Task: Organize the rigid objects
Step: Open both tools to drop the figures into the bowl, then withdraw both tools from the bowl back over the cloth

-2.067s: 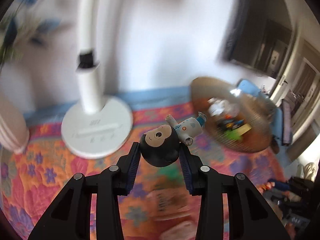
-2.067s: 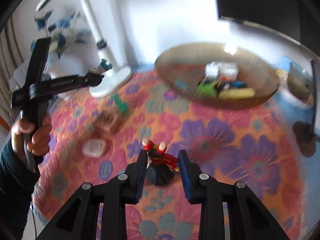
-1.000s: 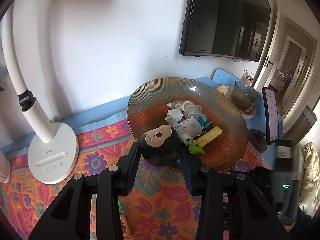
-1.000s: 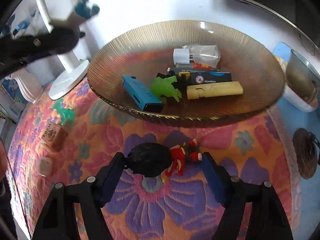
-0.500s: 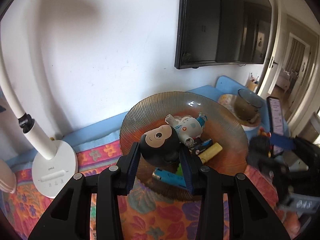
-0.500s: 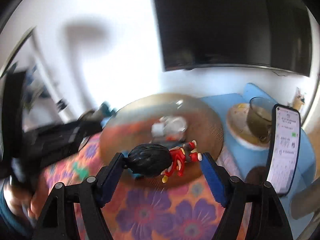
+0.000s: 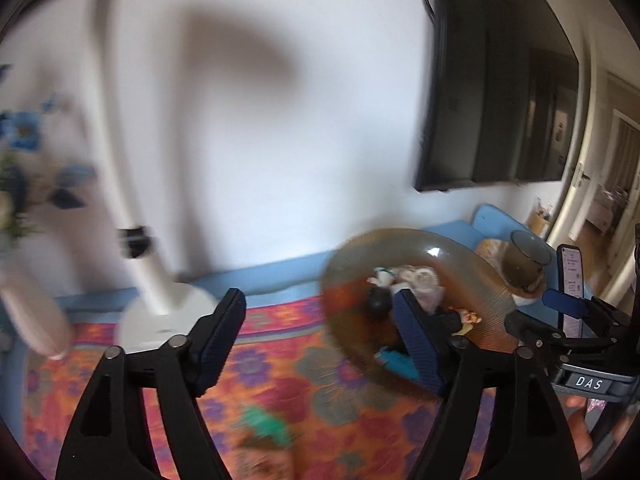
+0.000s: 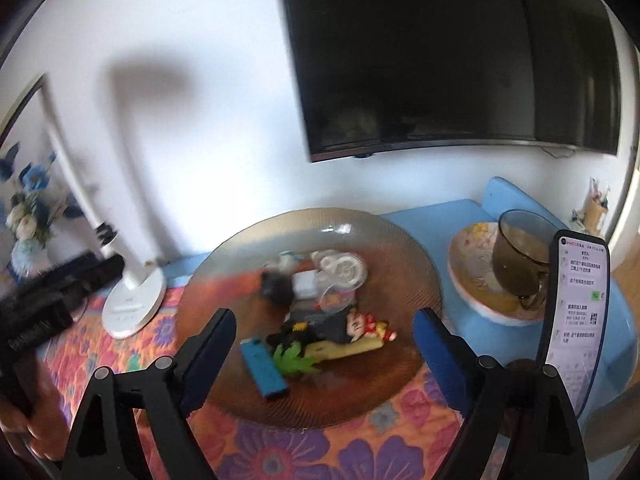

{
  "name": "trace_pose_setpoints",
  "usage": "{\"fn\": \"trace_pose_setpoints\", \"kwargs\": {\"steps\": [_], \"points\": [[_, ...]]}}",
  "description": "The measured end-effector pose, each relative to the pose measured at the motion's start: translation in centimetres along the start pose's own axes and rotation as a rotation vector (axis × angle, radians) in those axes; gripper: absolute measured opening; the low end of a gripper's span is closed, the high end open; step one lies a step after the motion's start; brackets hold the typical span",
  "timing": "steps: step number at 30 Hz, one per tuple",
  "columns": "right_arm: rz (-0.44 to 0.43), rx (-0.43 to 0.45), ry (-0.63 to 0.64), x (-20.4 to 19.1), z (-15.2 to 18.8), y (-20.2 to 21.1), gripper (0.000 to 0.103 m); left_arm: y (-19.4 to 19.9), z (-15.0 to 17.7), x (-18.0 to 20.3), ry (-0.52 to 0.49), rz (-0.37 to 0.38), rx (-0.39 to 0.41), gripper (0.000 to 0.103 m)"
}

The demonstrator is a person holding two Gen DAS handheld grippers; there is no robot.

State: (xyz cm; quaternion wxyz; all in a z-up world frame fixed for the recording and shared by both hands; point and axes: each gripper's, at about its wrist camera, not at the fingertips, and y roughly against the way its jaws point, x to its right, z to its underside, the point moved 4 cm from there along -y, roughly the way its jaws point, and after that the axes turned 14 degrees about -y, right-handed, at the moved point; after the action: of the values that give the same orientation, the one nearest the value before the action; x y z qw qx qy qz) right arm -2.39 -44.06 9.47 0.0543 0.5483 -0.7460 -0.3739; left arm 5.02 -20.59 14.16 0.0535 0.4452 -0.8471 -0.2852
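**Both grippers spread wide, figures lying in the amber dish**

The counter (image 8: 280,456), under a floral orange-and-purple cloth, fills the lower half of the right wrist view. On it, at centre, sits the ribbed amber glass dish (image 8: 416,280), which holds the task's things. At 9 o'clock from the dish stands a white desk lamp (image 8: 134,304); at 3 o'clock a phone (image 8: 576,320) stands upright, with a smoky glass cup (image 8: 520,264) on a saucer behind it.

The right gripper (image 8: 325,348) hangs before the dish with its jaws far apart and nothing between them. The left gripper (image 7: 320,340) is likewise spread wide and empty, with the dish at its 2 o'clock.

Inside the dish, a blue bar (image 8: 264,368) lies at 7 o'clock. The red-and-black figure (image 8: 344,328) lies on its side near the middle, on a yellow bar (image 8: 352,346) and touching a green leaf-shaped piece (image 8: 294,358). The black-headed monkey figure (image 8: 276,286) lies at 11 o'clock, blurred, beside clear plastic pieces (image 8: 340,270).
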Motion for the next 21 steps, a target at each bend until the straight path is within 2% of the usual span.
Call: {"fn": "trace_pose_setpoints", "kwargs": {"steps": [6,11,14,16,18,21], "points": [[-0.115,-0.032,0.116,-5.7,3.1,3.2,0.089,8.1,3.1,-6.7,0.088,-0.151,0.033,0.077],[-0.188,-0.055,0.201,-10.4,5.8,5.3,0.091,13.6,6.5,-10.6,0.122,-0.297,0.04,0.087],[-0.201,-0.069,0.244,-12.8,8.5,5.5,0.096,14.6,9.6,-10.8,0.103,-0.345,0.004,0.101],[-0.204,-0.102,0.252,-13.7,10.7,4.7,0.097,14.3,12.0,-10.3,0.094,-0.364,-0.025,0.101],[-0.196,-0.147,0.253,-14.0,12.6,3.4,0.097,13.2,14.7,-9.8,0.084,-0.368,-0.089,0.101],[-0.163,-0.207,0.259,-13.9,15.6,0.9,0.097,11.6,17.3,-9.6,0.088,-0.373,-0.147,0.101]]}}
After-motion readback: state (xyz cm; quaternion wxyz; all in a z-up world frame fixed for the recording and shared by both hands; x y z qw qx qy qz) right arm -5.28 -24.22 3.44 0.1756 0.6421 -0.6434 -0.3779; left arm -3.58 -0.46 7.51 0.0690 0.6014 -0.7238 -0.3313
